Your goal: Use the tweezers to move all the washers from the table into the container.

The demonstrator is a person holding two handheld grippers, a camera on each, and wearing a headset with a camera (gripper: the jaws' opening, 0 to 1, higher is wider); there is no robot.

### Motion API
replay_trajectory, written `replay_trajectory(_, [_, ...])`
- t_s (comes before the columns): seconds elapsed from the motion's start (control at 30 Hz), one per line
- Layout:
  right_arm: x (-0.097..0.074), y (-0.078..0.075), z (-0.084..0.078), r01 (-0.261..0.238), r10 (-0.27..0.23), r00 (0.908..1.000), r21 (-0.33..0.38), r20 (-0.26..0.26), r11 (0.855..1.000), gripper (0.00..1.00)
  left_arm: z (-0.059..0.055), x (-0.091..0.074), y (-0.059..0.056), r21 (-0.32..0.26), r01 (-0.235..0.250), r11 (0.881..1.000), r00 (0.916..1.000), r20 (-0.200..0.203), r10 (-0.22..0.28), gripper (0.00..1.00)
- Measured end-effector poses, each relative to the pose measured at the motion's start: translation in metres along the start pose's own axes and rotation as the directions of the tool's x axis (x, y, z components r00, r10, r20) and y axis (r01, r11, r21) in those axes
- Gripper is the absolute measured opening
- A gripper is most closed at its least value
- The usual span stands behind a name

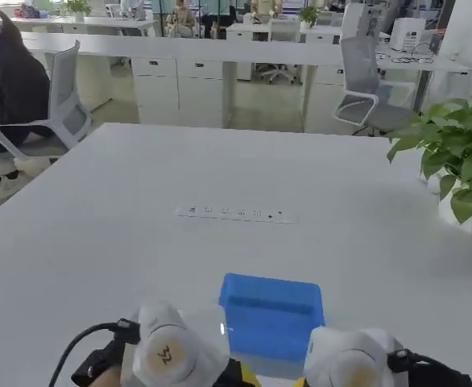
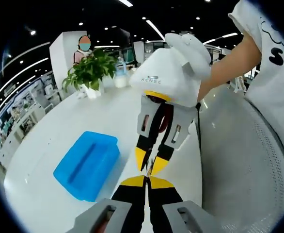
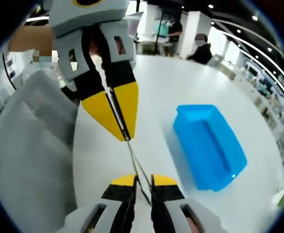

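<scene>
Head view: blue container (image 1: 270, 284) sits on the white desk (image 1: 220, 169), near the front edge. It is between the left tool (image 1: 167, 355) and right tool (image 1: 353, 363), whose white bodies show at frame bottom. Jaw tips are mostly hidden here. Power strip (image 1: 234, 214) lies mid-desk beyond the container, plant (image 1: 449, 149) at the right edge.

Left gripper view: left tool (image 2: 147, 180) has its jaws pressed together, yellow tips meeting. Right tool (image 2: 151, 162) comes in from above, held by a bare arm (image 2: 229, 63), its tips almost nose-to-nose with the left's. Container (image 2: 96, 143) is on the desk at view-left, open side up, apart from both tools.

Right gripper view: left tool (image 3: 122, 131) enters from the top, jaws pinching one end of the tweezers (image 3: 134, 162). The thin legs run down into the right tool (image 3: 139, 180), whose jaws are closed onto them with only a narrow gap. Tweezers are held off the desk between the two tools. Container (image 3: 193, 109) is at view-right, not touching either.
</scene>
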State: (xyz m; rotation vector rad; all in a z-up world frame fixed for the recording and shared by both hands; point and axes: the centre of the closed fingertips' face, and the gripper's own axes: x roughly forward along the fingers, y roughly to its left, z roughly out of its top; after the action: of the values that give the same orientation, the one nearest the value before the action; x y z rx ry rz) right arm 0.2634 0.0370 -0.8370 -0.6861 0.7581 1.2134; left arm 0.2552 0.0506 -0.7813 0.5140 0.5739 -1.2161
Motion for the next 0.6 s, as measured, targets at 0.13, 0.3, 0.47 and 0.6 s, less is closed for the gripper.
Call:
replay_trajectory(0.13, [0.01, -0.005, -0.003, 0.031, -0.032, 0.9994, 0.066, 0.013, 0.997, 0.09, -0.02, 0.006, 0.008, 0.0, -0.014, 1.0, 0.9987, -0.049, 0.014, 0.0])
replay_trajectory(0.3, [0.002, -0.008, -0.001, 0.064, -0.073, 0.9957, 0.141, 0.057, 0.988, 0.16, -0.034, 0.011, 0.012, 0.001, -0.011, 1.0, 0.9955, -0.094, 0.011, 0.0])
replay_trajectory(0.47, [-0.032, -0.003, -0.003, 0.096, -0.142, 0.9805, 0.3, 0.136, 0.949, 0.25, -0.047, 0.018, 0.011, 0.054, -0.006, 0.999, 0.9896, -0.143, 0.013, 0.0])
replay_trajectory(0.6, [-0.068, 0.005, -0.01, 0.12, -0.208, 0.9618, 0.408, 0.178, 0.905, 0.3, -0.061, 0.025, 0.009, 0.138, 0.015, 0.99, 0.9759, -0.218, 0.016, 0.0])
